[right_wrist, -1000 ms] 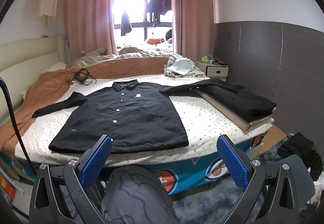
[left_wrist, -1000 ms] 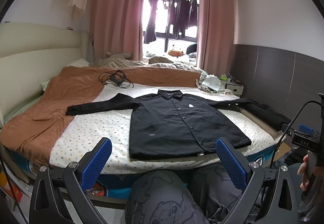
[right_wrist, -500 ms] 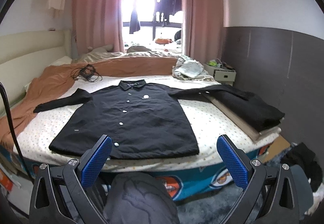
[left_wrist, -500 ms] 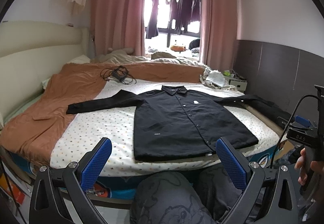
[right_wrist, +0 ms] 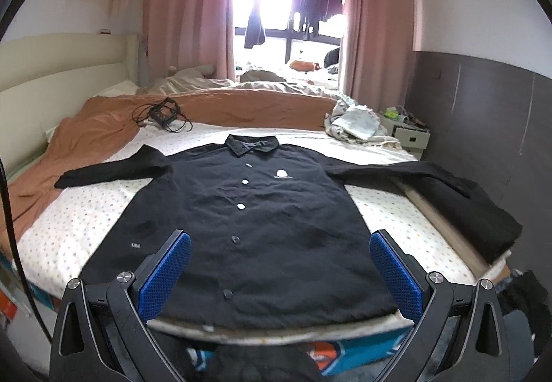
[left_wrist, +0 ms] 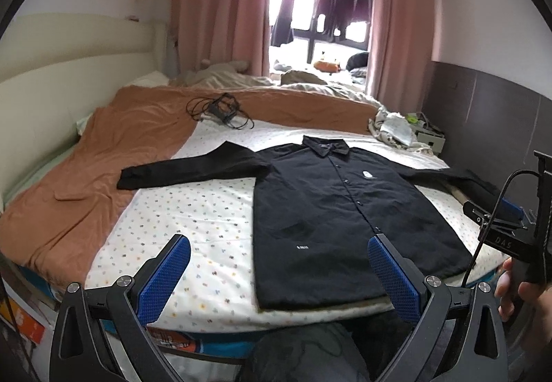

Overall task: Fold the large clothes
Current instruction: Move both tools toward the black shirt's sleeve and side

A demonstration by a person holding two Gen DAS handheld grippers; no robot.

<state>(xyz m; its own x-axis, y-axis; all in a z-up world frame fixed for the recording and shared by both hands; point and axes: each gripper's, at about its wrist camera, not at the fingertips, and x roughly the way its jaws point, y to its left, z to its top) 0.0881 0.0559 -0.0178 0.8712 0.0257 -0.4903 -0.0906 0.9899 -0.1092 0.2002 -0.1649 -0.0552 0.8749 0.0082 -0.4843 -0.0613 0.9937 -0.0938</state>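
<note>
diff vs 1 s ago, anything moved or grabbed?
Both hand-held grippers, left and right, moved forward toward the bed; the black shirt now looms larger between their open fingers. Nothing grasped. Shirt unchanged: flat, buttoned, sleeves spread.

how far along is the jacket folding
Done: the black jacket lies spread flat, front up, on the bed, sleeves out to both sides. In hand: nothing; the left gripper and right gripper are open and short of the hem. Left: every fold.

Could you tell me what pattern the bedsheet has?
White bedsheet with small multicoloured dots; clearest in the left wrist view.
</note>
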